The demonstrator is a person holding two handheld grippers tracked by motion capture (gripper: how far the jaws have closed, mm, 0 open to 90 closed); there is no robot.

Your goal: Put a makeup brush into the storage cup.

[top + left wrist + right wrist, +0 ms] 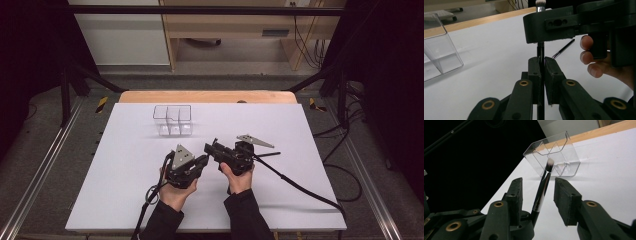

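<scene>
A slim black makeup brush (543, 187) with a pale bristle tip stands upright between my two grippers over the middle of the white table (125, 195). My left gripper (543, 62) is shut on the brush's handle (540, 50), and in the high view it (203, 160) sits left of centre. My right gripper (537, 183) comes in from the right (210, 148) with its jaws on either side of the brush's upper shaft. A gap shows on both sides, so the pads (565, 195) are not pressing it.
A clear plastic organizer (172, 120) with compartments stands behind the grippers, toward the table's far edge. A second thin brush (267, 154) lies on the table to the right of the right hand (596, 62). Cables trail off the front and right.
</scene>
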